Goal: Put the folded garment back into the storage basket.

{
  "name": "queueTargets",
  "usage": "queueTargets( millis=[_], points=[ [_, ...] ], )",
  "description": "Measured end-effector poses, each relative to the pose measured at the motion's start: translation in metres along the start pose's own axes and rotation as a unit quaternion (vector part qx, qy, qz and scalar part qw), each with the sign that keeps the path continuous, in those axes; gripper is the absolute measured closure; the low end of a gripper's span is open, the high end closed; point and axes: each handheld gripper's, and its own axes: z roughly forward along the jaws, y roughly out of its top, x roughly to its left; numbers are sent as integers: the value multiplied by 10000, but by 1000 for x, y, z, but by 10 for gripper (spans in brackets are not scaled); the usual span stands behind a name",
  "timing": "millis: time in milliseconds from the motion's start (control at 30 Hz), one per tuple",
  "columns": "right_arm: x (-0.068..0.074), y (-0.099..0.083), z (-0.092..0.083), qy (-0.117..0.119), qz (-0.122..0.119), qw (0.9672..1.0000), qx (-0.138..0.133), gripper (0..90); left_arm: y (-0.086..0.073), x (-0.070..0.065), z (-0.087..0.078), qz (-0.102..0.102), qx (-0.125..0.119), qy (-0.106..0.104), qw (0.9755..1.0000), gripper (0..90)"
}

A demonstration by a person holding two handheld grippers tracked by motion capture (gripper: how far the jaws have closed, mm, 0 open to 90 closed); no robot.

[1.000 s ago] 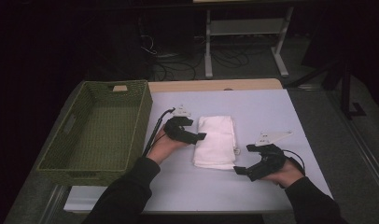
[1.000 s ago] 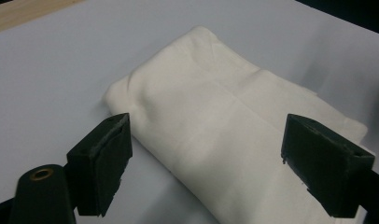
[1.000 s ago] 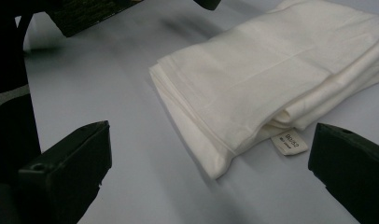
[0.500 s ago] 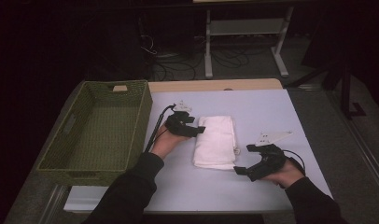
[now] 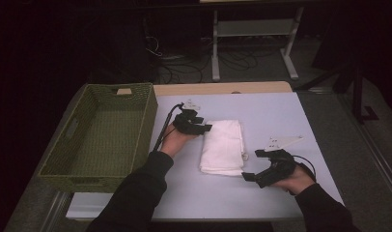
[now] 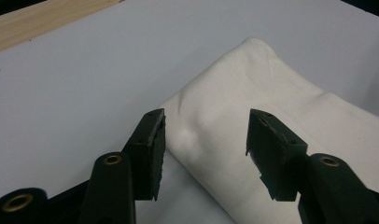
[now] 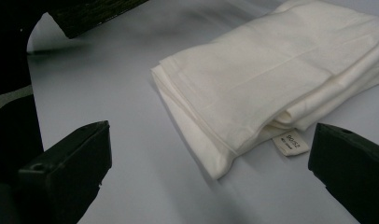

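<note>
The left gripper (image 5: pixel 203 127) has just been closing its jaws around the left edge of the folded white towel (image 5: pixel 224 146), but the pads stand apart from the cloth and do not grip it. The right gripper (image 5: pixel 252 166) rests released just beside the towel's near right corner. The towel lies in the middle of the table (image 5: pixel 276 111), with bare surface beyond it and to its right, and the green basket (image 5: pixel 101 135) stands at the left edge.

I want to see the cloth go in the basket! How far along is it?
Done: the white cloth lies folded on the table. In hand: the left tool has just been closing around the cloth's edge, pads not pressing yet; the right tool waits open near the corner. Left, probably: gripping, lifting, and moving it to the green basket.
</note>
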Motion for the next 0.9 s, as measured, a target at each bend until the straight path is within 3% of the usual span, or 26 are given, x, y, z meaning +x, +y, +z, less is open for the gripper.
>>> queueTargets(
  millis=[367,533,900],
  points=[
    [0,0,0,11,-12,10000,-17,0,5,16,10,-10,89,46,9999,540],
    [0,0,0,24,-8,10000,-10,0,6,24,16,-174,124,1,9998,564],
    [0,-1,1,24,-8,10000,3,0,9,30,31,-247,276,8,9993,586]
  ],
)
